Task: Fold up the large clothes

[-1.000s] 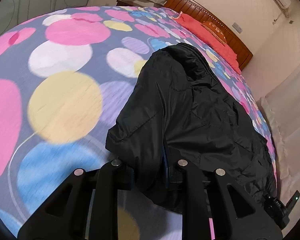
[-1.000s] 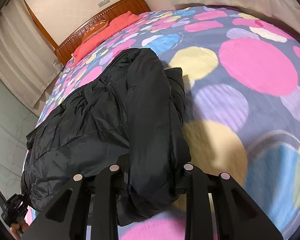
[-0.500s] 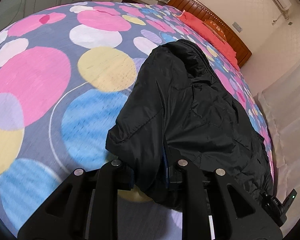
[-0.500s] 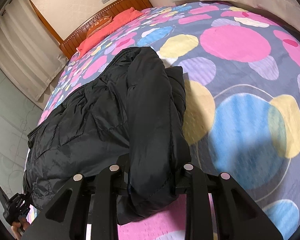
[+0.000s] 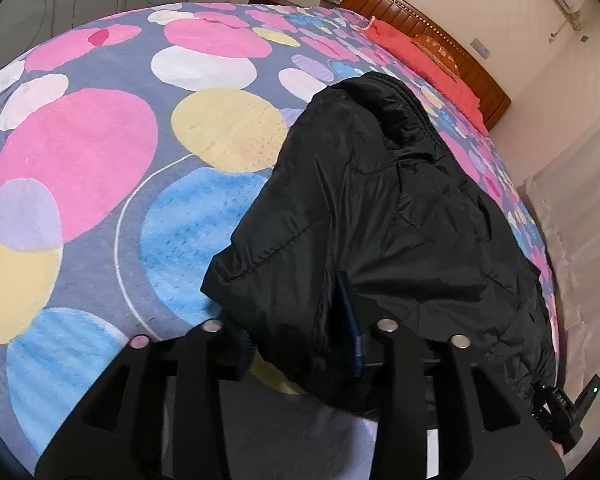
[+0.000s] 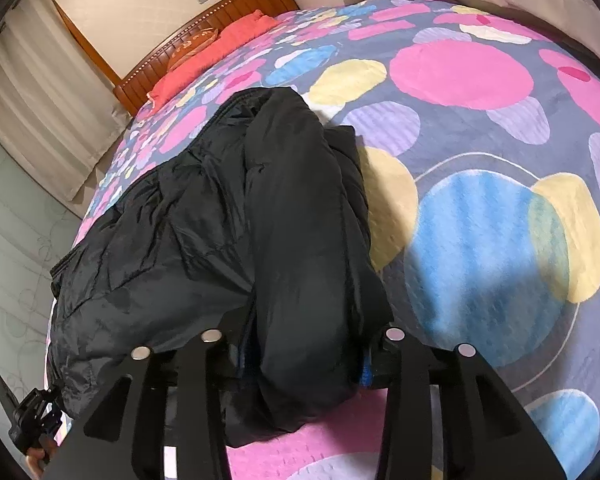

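Both grippers [image 5: 304, 344] [image 6: 300, 356] low over jacket [image 5: 380, 208]

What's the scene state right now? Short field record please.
surface: bed with circle-print blanket
garment: black jacket, bunched, not yet folded flat
left hand-held gripper: jaws just widened, jacket edge between them
right hand-held gripper: jaws just widened, jacket fold between them
background: red pillow at wooden headboard

Jacket [image 5: 380, 208] lies on the bed [image 5: 100, 160], lengthwise toward the headboard [image 5: 432, 36]. Pillows [image 5: 428, 64] at the bed's far end, against the headboard. Left gripper [image 5: 304, 344] and right gripper [image 6: 304, 356] at the jacket's near edge, fabric between each one's jaws.
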